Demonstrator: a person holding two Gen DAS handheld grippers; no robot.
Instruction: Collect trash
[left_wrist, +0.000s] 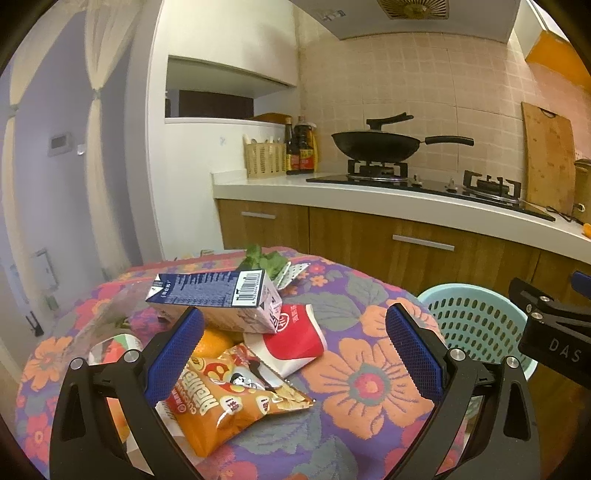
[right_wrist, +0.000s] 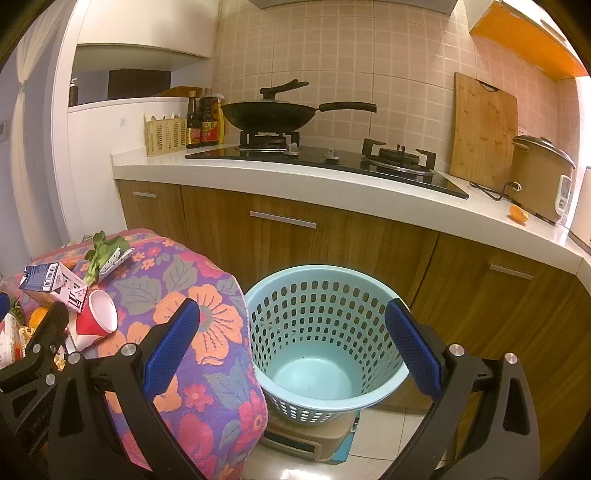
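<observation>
A pile of trash lies on the flowered tablecloth (left_wrist: 369, 384): an orange snack bag (left_wrist: 229, 402), a red-and-white paper cup (left_wrist: 291, 339) on its side, a blue-and-white milk carton (left_wrist: 218, 295), green leaves (left_wrist: 264, 260) and a blister pack (left_wrist: 295, 271). My left gripper (left_wrist: 295, 354) is open, low over the table, its left finger beside the snack bag. My right gripper (right_wrist: 293, 343) is open and empty, above the light-blue perforated basket (right_wrist: 325, 332), which is empty. The carton (right_wrist: 51, 282) and cup (right_wrist: 98, 315) also show in the right wrist view.
An orange (left_wrist: 212, 341) sits under the carton. The basket (left_wrist: 476, 317) stands on a small stool (right_wrist: 310, 439) right of the table. Behind runs a kitchen counter (right_wrist: 332, 184) with a wok (right_wrist: 269, 112), bottles, a cutting board and a rice cooker (right_wrist: 541, 177).
</observation>
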